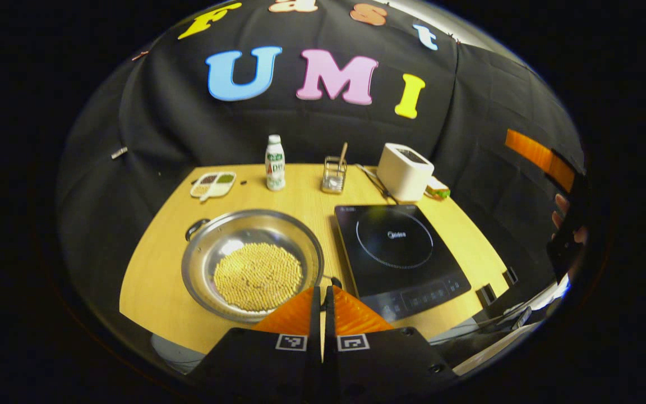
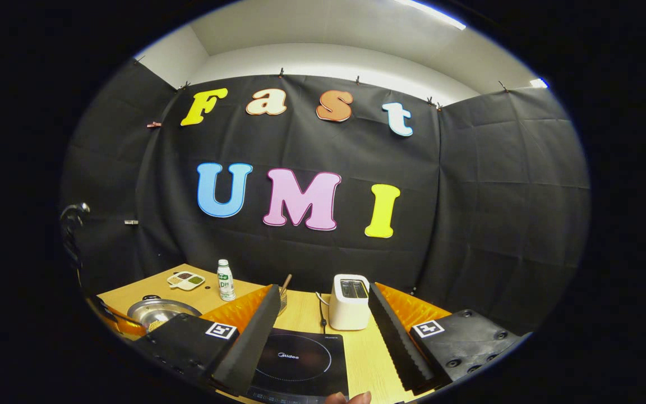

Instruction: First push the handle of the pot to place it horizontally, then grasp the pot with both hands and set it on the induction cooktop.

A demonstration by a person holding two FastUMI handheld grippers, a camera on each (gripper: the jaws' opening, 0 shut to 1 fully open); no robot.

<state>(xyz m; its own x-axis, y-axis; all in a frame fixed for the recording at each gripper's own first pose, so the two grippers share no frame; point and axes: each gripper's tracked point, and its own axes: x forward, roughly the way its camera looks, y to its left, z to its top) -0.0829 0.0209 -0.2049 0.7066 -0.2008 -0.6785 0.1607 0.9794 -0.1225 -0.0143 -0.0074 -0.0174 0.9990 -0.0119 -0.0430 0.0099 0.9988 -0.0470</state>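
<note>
Two risks from this position, nearest first.

Left gripper (image 1: 323,294): fingers together, nothing between them, tips hovering just above the pot's near rim on its right side. A small dark handle (image 1: 334,280) sticks out beside the tips, pointing toward me; the other handle (image 1: 197,227) sits at the far-left rim. So the handles lie on a diagonal, and the push step looks not yet done. Risk 1: the closed tips slide off that small handle or catch the rim instead, so the pot (image 1: 253,261) skids across the table (image 1: 149,280) rather than turning. It is full of small pale beans (image 1: 258,275), and a jolt could spill them.

Risk 2: the pot's right edge is near the cooktop (image 1: 398,252). A hard push could knock it into the cooktop's side, or ride it up over the edge.

Right gripper (image 2: 323,331): fingers wide apart, holding nothing, hanging above the cooktop (image 2: 300,359) with the toaster (image 2: 350,300) seen between them. It is well apart from the pot (image 2: 160,311), so it has to cross over the cooktop to reach a handle. Uneven grips on thin handles could tip the load during the lift.

Farther back: bottle (image 1: 275,163), sectioned dish (image 1: 213,184), wire holder (image 1: 334,174), toaster (image 1: 404,171). All well apart from the pot, so collision looks unlikely.
</note>
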